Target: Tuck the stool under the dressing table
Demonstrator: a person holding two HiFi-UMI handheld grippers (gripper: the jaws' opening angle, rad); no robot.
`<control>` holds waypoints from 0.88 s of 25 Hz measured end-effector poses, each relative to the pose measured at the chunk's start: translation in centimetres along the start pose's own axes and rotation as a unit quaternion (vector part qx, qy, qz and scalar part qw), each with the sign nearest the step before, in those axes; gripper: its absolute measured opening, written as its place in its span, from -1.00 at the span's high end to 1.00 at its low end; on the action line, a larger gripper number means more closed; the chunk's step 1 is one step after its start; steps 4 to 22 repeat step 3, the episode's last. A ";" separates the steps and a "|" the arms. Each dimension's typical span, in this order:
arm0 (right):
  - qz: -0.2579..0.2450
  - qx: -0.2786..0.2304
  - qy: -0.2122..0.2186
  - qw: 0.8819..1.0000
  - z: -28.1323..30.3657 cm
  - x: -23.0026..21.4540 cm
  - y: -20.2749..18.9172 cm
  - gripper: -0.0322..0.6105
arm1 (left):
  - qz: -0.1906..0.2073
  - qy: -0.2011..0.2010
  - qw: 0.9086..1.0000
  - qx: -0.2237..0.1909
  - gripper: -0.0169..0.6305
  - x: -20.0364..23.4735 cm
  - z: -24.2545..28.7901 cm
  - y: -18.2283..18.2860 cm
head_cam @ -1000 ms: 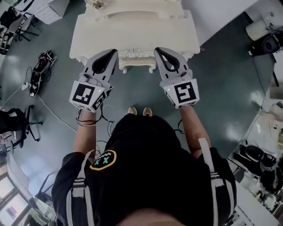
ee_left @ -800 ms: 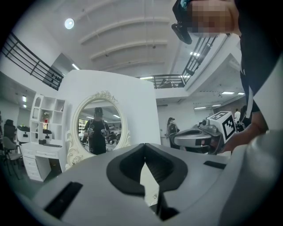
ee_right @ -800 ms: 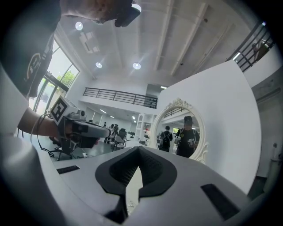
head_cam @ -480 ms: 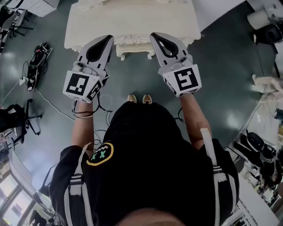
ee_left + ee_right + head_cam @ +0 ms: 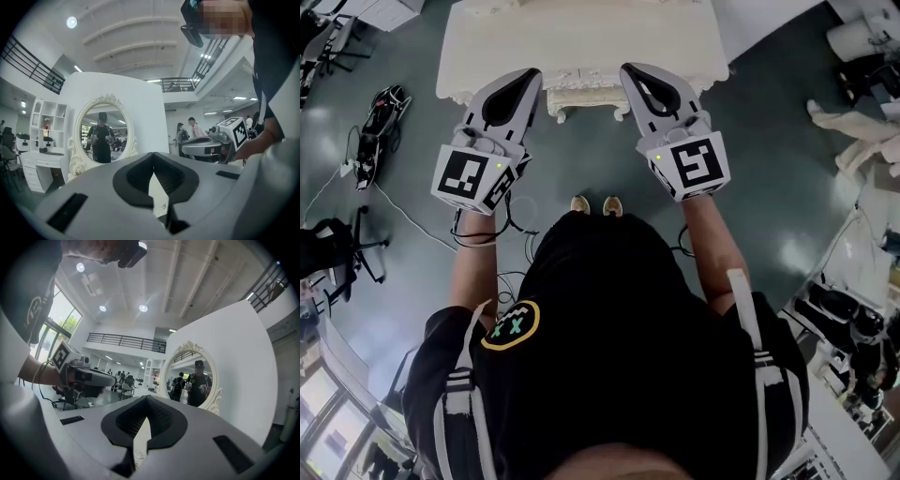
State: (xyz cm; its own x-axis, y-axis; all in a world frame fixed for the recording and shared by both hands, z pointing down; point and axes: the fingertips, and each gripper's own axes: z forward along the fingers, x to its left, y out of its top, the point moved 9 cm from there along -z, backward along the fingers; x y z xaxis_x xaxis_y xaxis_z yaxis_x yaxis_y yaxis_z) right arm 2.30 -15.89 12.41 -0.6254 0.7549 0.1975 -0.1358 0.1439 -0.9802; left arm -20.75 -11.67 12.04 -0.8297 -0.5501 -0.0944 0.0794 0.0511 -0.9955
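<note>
Two grippers, both shut tip to tip and empty: we note the left gripper (image 5: 532, 77) and the right gripper (image 5: 630, 71) side by side, pointing at the cream dressing table (image 5: 581, 37). The stool (image 5: 584, 94) sits between their tips at the table's front edge, mostly under the top, with only its carved front and two legs showing. We cannot tell whether the tips touch it; an oval mirror (image 5: 101, 136) rises at the table's back.

Glossy grey floor (image 5: 769, 178), matt cream dressing table (image 5: 581, 37)
</note>
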 end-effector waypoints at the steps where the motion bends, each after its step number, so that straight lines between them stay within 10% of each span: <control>1: 0.000 0.000 0.000 1.000 0.1 0.1 0.0 0.84 | 0.002 0.000 1.000 0.000 0.89 0.1 -0.1 0.0; 22: -0.003 0.001 0.001 1.000 0.2 0.2 0.2 0.84 | 0.004 0.002 1.000 -0.002 0.89 0.2 -0.2 0.2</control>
